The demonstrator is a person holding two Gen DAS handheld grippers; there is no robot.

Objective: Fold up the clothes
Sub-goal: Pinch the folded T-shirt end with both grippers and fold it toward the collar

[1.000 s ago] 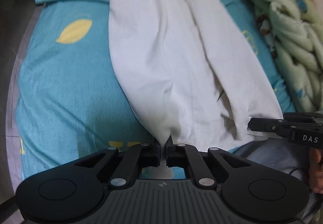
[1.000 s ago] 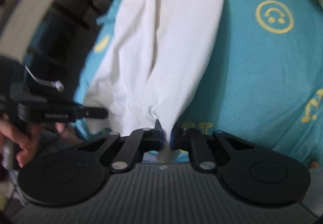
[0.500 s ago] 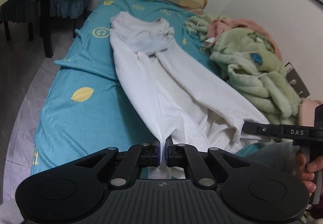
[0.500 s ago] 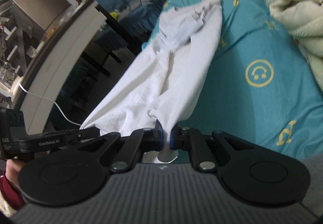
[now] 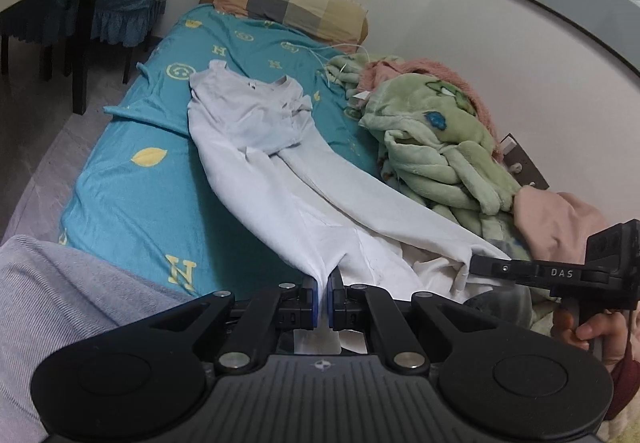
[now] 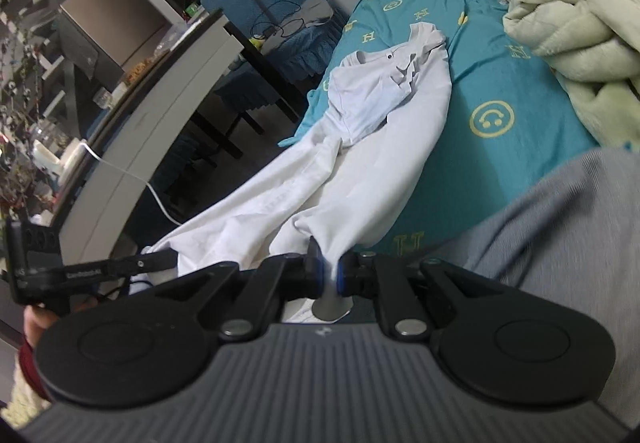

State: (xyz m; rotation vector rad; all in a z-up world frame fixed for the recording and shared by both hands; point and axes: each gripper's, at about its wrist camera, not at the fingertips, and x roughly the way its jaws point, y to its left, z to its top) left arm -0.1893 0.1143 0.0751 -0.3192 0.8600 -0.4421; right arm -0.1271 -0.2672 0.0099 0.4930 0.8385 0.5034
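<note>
White trousers [image 5: 256, 171] stretched lengthwise along the teal bed sheet [image 5: 132, 199], waistband toward the pillow [image 5: 292, 1]; left gripper [image 5: 323, 297] and right gripper [image 6: 328, 271] each clamp one lifted hem at the near edge.

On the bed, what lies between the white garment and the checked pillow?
Only bare teal sheet separates the white garment from the checked pillow; the left wrist view shows it.
</note>
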